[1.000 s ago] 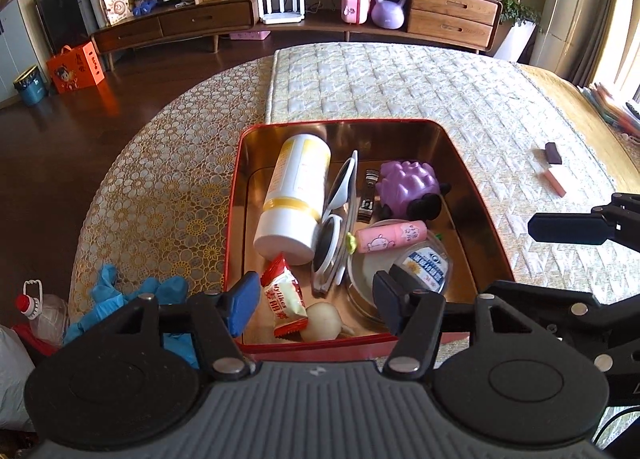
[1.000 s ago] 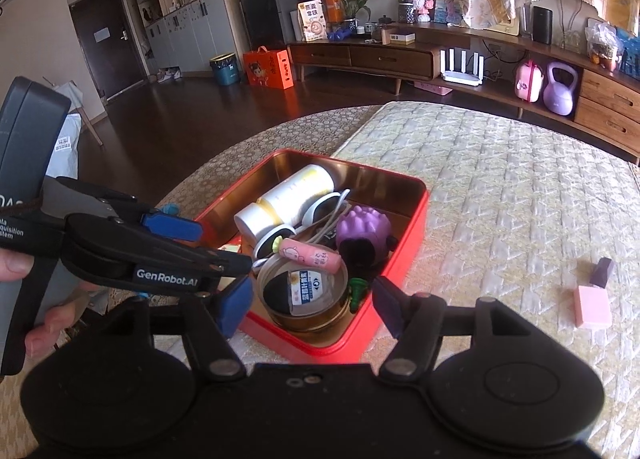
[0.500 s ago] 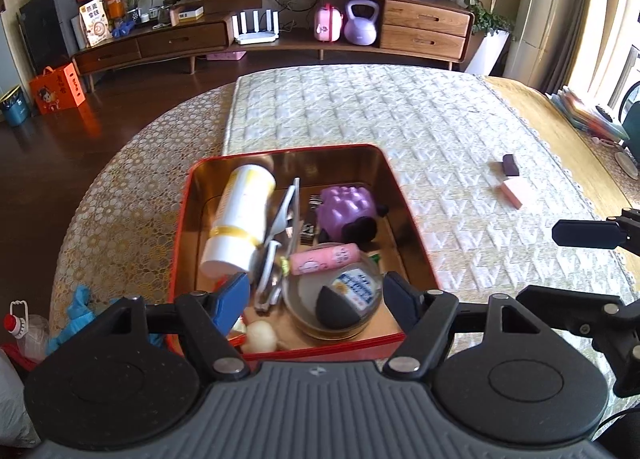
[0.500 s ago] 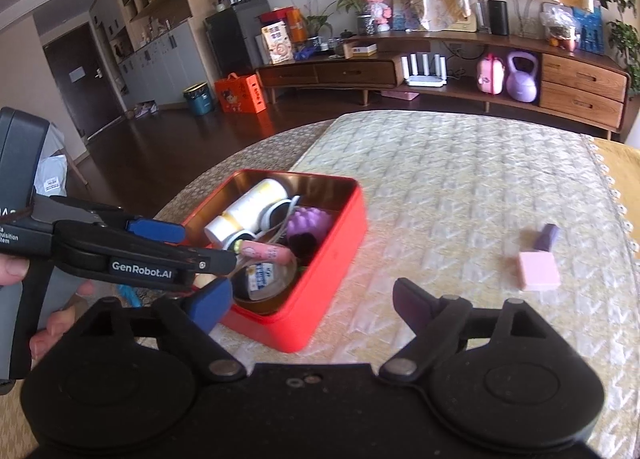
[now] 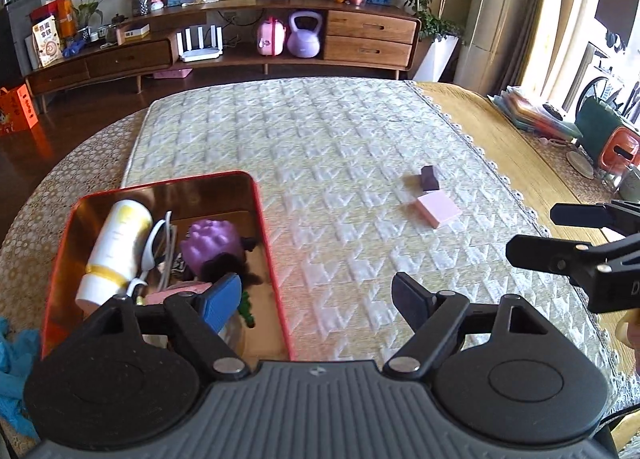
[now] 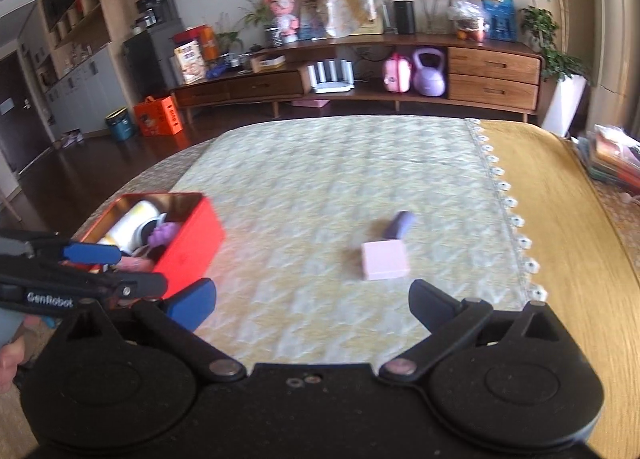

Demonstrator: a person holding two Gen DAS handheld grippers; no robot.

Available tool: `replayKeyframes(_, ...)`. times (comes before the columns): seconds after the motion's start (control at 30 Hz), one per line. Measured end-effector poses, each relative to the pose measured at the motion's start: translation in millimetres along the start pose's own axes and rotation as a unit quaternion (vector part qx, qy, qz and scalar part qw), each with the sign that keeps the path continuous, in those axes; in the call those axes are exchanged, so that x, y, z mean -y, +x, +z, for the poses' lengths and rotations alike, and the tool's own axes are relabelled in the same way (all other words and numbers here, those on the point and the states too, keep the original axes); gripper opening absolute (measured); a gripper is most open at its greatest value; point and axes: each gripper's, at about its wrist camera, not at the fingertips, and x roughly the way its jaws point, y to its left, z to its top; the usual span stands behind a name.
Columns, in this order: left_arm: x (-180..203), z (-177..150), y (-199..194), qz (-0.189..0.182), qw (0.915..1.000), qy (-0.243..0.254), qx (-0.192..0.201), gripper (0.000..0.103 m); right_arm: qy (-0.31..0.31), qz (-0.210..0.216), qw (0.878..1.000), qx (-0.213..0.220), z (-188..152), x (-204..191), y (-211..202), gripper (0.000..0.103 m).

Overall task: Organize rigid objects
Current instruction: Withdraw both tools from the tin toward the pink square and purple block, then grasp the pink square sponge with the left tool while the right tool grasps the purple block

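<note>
The right gripper (image 6: 312, 301) has its 2 fingers spread wide with nothing between them, and the pink block (image 6: 385, 260) lies straight ahead of that gap, slightly toward the right finger (image 6: 434, 305), near but not yet between the pads. Just beyond the block, touching or nearly touching its far corner, sits the small purple block (image 6: 399, 224), whose long axis runs away from the gripper and leans a little to the right; the pink one is flat and roughly square, with one edge facing the fingers. The left gripper (image 5: 316, 301) is likewise wide open and empty, its blue-padded finger (image 5: 219, 301) hanging over the near right corner of the red tin (image 5: 276, 279), which already holds a white bottle (image 5: 114, 247), a purple toy (image 5: 212, 245) and other pieces. From the left wrist view the 2 blocks (image 5: 438, 209) lie well ahead and off to the right, toward the lace edge of the quilted table cover (image 5: 320, 147), so the right gripper is clearly the nearer one. The likely next move is a short forward reach by the right gripper, closing across the pink block's parallel sides, then a carry leftward to the tin near the cover's left edge.
</note>
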Motion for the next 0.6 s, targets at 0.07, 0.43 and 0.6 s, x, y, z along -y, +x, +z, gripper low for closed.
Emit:
replayKeyframes(0.07, 14, 3, 7, -0.004, 1.0000, 0.007, 0.004, 0.083, 0.009, -0.010, 1.000, 0.001, 3, 13, 2, 0.103)
replayKeyframes(0.43, 78, 14, 54, -0.021, 0.9996, 0.015, 0.013, 0.083, 0.025, -0.068, 0.997, -0.015, 32, 68, 36, 0.103)
replayKeyframes(0.6, 100, 14, 77, -0.017, 0.9995, 0.021, 0.016, 0.083, 0.016, -0.067, 0.997, -0.034, 37, 76, 57, 0.102)
